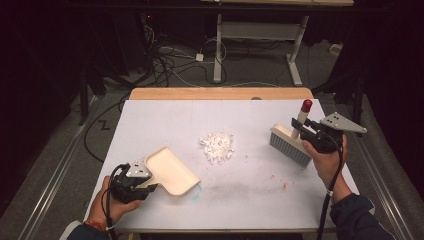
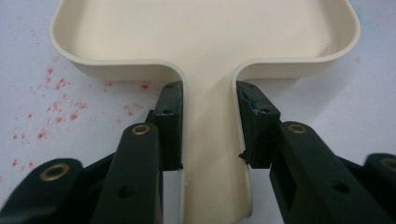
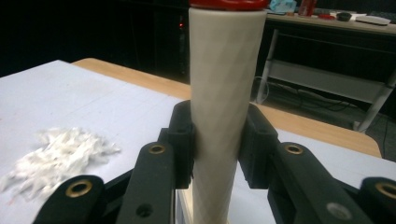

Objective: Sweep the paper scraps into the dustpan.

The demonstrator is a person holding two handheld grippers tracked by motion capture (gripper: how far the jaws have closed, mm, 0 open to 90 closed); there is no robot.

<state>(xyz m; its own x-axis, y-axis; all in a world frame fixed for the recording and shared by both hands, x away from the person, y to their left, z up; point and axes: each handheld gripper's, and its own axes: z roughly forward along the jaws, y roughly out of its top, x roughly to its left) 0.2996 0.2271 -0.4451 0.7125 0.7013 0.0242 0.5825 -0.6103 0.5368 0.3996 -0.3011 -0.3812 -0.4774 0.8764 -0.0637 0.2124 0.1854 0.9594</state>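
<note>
White shredded scraps [image 1: 217, 146] are heaped in a small loose pile near the middle of the tabletop [image 1: 165, 115], and a few stray flecks are scattered just beside the heap. Nothing of the pile appears to have been swept yet, so the gathering is judged still to be done; both tools are already taken up, which seems to be the only part finished.

Left of the pile and nearer the person, a cream dustpan [image 1: 172, 171] is laid flat, its open mouth turned toward the pile but well apart from it. Its handle is pinched from both sides by the left claw [image 2: 208, 123]. The pan is seen to be empty.

Right of the pile, a brush [image 1: 291, 143] with grey bristles is held at the tabletop, its pale, red-capped handle rising upright. That handle is clamped between the jaws of the right claw [image 3: 218, 140].

Faint red speckles and a bluish smear are seen on the tabletop around the dustpan.
</note>
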